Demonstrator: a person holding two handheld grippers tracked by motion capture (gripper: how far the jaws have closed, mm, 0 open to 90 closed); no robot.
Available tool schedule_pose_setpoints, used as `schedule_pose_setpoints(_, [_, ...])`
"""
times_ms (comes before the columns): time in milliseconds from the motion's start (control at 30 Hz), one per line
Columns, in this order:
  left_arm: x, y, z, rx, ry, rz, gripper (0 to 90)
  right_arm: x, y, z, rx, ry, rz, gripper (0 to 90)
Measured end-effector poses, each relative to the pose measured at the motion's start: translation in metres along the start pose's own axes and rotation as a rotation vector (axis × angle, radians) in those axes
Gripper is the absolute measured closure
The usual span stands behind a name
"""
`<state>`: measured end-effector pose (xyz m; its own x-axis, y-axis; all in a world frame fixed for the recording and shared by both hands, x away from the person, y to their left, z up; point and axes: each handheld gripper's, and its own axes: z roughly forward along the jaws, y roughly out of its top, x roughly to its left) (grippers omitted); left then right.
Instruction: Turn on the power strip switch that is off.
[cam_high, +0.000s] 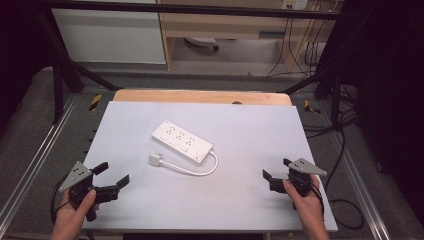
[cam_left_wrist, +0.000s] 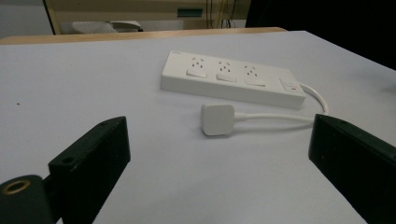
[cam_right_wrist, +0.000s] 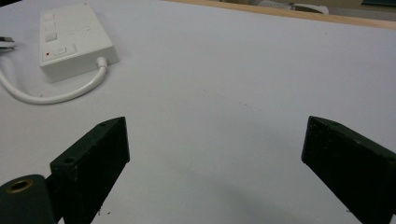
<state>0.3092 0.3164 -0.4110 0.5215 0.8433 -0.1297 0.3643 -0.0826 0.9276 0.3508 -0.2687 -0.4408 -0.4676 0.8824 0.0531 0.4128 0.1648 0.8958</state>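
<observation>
A white power strip (cam_high: 181, 141) lies near the middle of the white table top (cam_high: 240, 200), also seen as power strip (cam_left_wrist: 231, 79) and power strip (cam_right_wrist: 74, 39). Its short white cable (cam_high: 200, 171) curls round to a white plug (cam_high: 154, 160), plug (cam_left_wrist: 216, 119), which lies loose on the table just in front of the strip. My left gripper (cam_high: 114, 174) is held at the near left, jaws wide open and empty, pointing toward the plug. My right gripper (cam_high: 276, 169) is held at the near right, open and empty, aimed across bare table (cam_right_wrist: 233, 93).
A wooden edge (cam_high: 200, 96) borders the table's far side. Black frame legs (cam_high: 60, 80) and loose cables (cam_high: 345, 145) stand beyond the table's sides. A wooden desk (cam_high: 225, 25) is on the floor behind.
</observation>
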Motion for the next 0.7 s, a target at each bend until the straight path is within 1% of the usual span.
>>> schedule_pose_setpoints(133, [0.0,0.0,0.001,0.006,-0.002,-0.001,5.5,0.0,-0.001,0.001,0.007,0.019,0.017,7.2])
schedule_pose_setpoints(233, [0.0,0.0,0.0,-0.002,0.006,0.006,5.5,-0.001,-0.001,0.001,0.015,0.019,0.017,6.6])
schedule_pose_setpoints(267, [0.001,0.001,0.0,-0.01,0.01,0.002,5.5,-0.001,-0.001,0.001,0.015,0.019,0.019,6.0])
schedule_pose_setpoints(333, [0.001,0.001,0.0,-0.011,0.012,-0.004,5.5,-0.001,-0.001,0.001,0.014,0.016,0.021,5.5])
schedule_pose_setpoints(467, [-0.001,0.001,-0.001,-0.013,0.01,0.012,5.5,0.0,0.0,-0.001,0.014,0.025,0.04,5.1])
schedule_pose_setpoints(533, [-0.001,0.001,-0.001,-0.013,0.012,0.017,5.4,0.001,0.003,-0.005,0.004,0.049,0.054,4.9])
schedule_pose_setpoints(567, [-0.001,0.001,0.0,-0.013,0.009,0.015,5.4,0.001,0.003,-0.005,0.004,0.049,0.054,4.9])
schedule_pose_setpoints(600, [-0.001,0.001,0.0,-0.011,0.006,0.011,5.4,0.003,0.006,-0.008,-0.008,0.055,0.068,4.7])
schedule_pose_setpoints(700, [-0.001,0.001,0.0,-0.008,0.007,0.009,5.4,0.005,0.009,-0.01,-0.021,0.06,0.069,4.7])
